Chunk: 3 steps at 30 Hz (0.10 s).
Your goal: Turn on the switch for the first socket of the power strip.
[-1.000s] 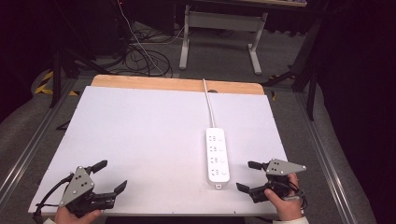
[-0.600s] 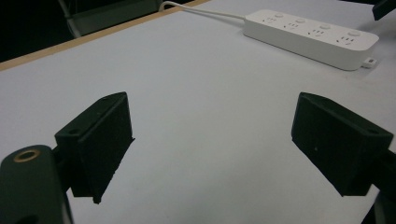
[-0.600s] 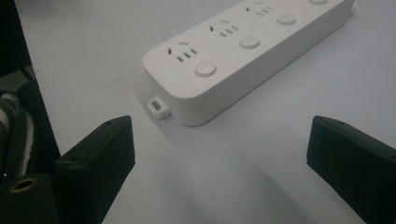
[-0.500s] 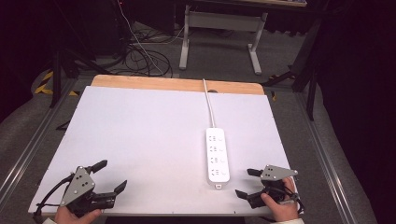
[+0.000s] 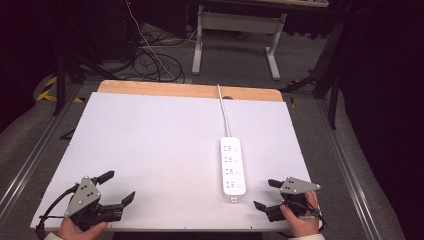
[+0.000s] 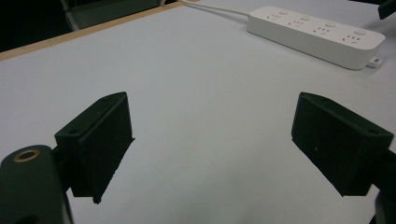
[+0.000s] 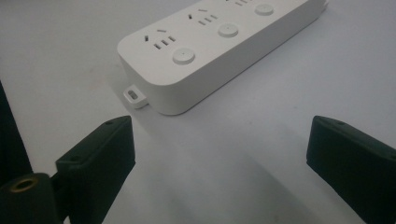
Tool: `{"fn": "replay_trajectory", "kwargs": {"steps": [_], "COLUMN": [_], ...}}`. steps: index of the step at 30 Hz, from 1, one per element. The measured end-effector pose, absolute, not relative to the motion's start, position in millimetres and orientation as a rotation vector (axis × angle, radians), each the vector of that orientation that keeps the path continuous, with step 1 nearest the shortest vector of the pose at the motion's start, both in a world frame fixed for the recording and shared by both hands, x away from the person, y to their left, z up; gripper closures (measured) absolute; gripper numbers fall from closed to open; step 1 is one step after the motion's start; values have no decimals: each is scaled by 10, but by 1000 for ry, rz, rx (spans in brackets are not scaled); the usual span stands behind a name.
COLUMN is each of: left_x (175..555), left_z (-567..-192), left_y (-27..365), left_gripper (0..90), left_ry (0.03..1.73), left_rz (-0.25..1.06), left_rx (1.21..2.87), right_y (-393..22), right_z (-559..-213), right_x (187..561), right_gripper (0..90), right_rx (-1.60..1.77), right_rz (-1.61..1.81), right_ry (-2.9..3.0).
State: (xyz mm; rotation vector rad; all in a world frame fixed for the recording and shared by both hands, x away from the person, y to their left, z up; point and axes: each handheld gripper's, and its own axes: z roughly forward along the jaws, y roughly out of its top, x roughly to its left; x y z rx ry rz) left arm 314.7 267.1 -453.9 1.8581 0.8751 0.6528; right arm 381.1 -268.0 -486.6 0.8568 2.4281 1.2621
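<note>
A white power strip [image 5: 233,170] lies on the white tabletop [image 5: 150,140], right of centre, and its cord [image 5: 224,112] runs off the far edge. My left gripper [image 5: 119,186] is open at the near left corner with nothing between its jaws. In the left gripper view, the left gripper [image 6: 212,140] points across bare table toward the power strip [image 6: 317,37]. My right gripper [image 5: 265,194] is open just right of the strip's near end. The right gripper view shows the right gripper [image 7: 219,154] a short way from that power strip [image 7: 219,46], not touching it.
A wooden strip [image 5: 190,90] borders the table's far edge. Metal rails [image 5: 345,165] run along both sides. Beyond the table, cables [image 5: 155,60] lie on the floor and a desk frame [image 5: 235,25] stands there.
My right gripper has shifted slightly toward the near edge of the table. The left gripper and the power strip have not moved.
</note>
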Motion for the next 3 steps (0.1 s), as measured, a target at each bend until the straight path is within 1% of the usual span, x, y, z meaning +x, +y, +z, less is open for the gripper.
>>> {"fn": "replay_trajectory", "kwargs": {"steps": [3], "left_x": [3146], "left_z": [-4545], "left_y": [2674], "left_gripper": [131], "left_ry": [872], "left_rz": [668], "left_rx": [1865], "right_y": [-2688], "right_z": [-4852], "right_x": [3812], "right_gripper": [97], "right_rx": [853], "right_rz": [1267], "right_ry": [2416]}}
